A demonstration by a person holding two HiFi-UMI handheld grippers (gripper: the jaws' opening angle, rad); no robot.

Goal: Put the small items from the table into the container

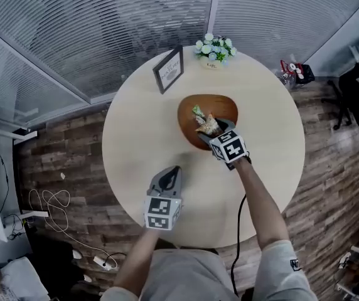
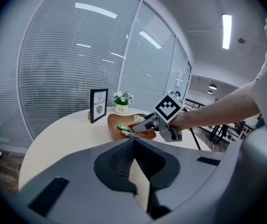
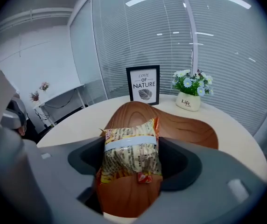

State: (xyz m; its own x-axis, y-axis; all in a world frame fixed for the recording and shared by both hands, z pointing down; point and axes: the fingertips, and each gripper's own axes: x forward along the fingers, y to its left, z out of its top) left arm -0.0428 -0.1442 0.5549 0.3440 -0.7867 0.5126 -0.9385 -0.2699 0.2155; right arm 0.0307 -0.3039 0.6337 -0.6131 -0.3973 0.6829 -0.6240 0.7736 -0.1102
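Right tool (image 1: 212,135): closed on a yellow snack packet (image 3: 131,148). Both pads press the packet's sides, and it sits lengthwise between the jaws with its far end sticking out past the tips. The packet hangs over the near part of the wooden bowl (image 3: 189,125), which lies directly under and ahead of this tool. Whether the packet touches the bowl cannot be told.

Left tool (image 2: 133,141): jaws closed together, nothing between them. It is held above the counter (image 1: 135,137), well short of the bowl, with the right tool ahead of it and to its right.

A green packet (image 2: 124,128) lies inside the bowl, just beyond the right tool's tips.

Past the bowl, seen from the right tool, a picture frame (image 3: 144,84) stands upright on the counter, with a small flower pot (image 3: 189,99) to its right.
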